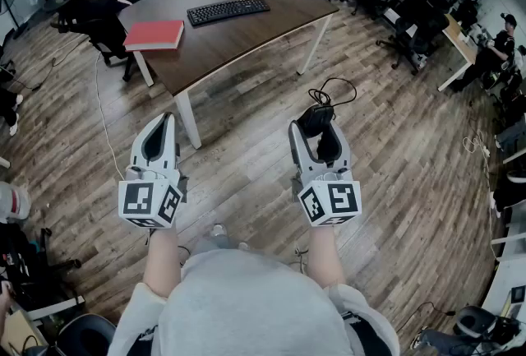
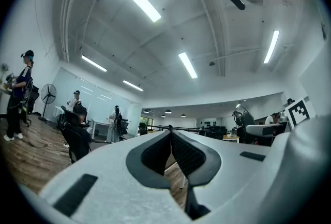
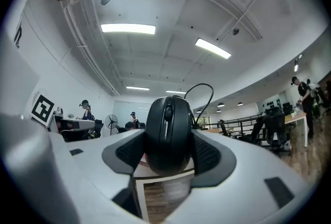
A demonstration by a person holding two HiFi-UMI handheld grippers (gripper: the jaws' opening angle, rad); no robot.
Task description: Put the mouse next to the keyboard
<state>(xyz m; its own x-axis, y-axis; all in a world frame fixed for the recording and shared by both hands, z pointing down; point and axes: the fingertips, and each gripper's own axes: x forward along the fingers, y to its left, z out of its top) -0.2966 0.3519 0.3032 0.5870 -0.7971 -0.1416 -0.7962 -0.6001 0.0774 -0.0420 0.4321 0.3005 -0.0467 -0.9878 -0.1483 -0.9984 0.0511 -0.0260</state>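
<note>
Clamped nose-up between the pads of the right gripper: a black mouse, wheel and both buttons turned to the camera, underside hidden. Jaws spread wide, pressing on its two flanks. From the head view, only a dark lump at that gripper's tip, largely covered by the white jaws.

Trailing off toward 12 o'clock, a thin black cable in loose loops over the wood floor. Cannot tell whether hanging free or lying on the boards; plug end not made out.

Held in the air over the floor, well apart from the brown table at 11 o'clock. On the table's far half, a black keyboard. At 8 o'clock of the keyboard, near the left edge, a red book.

At 9 o'clock of the right gripper, level with it, the left gripper. Closed tip to tip, nothing between the pads, just a small hollow behind the tips.

Beyond the table at 10 o'clock, a seated person, partly hidden by a dark chair. At 1 o'clock, a cluster of office chairs, too dark to tell apart.
</note>
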